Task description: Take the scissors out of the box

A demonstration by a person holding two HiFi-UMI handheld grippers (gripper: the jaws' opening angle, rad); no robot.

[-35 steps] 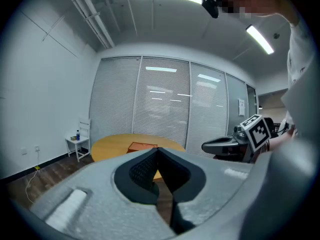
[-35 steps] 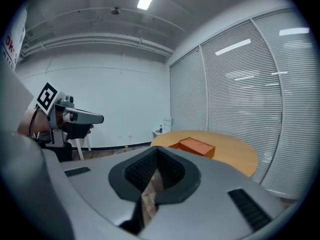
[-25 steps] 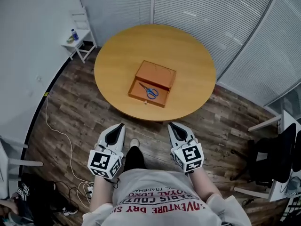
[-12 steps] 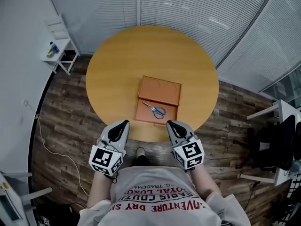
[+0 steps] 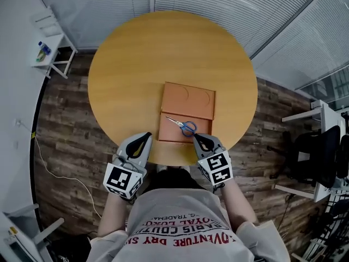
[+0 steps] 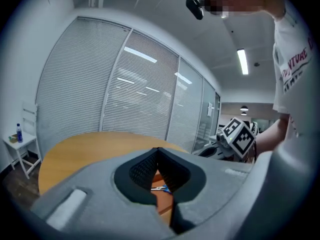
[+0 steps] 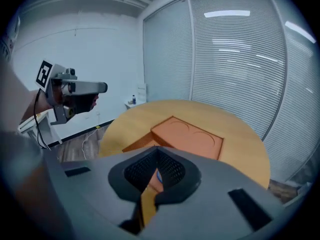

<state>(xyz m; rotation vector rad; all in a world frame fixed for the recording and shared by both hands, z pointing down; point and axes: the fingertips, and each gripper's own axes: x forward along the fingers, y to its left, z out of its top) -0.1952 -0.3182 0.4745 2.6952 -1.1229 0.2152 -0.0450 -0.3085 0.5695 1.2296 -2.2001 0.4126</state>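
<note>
An orange box lies on the round wooden table, with its shallow drawer pulled out toward me. Blue-handled scissors lie in that drawer. My left gripper hovers over the table's near edge, left of the drawer, jaws shut and empty. My right gripper hangs at the drawer's near right corner, close to the scissors' handles, also shut and empty. In the left gripper view the scissors peek through below the closed tips. In the right gripper view the box lies just beyond the closed tips.
A small white side table with a bottle stands at the far left by the wall. Office chairs stand at the right. A cable runs over the wood floor on the left. Blinds and glass walls ring the far side.
I have stepped up to the table. Both grippers moved forward from over the floor to the table's near edge, and the box with the scissors now lies right in front of them.
</note>
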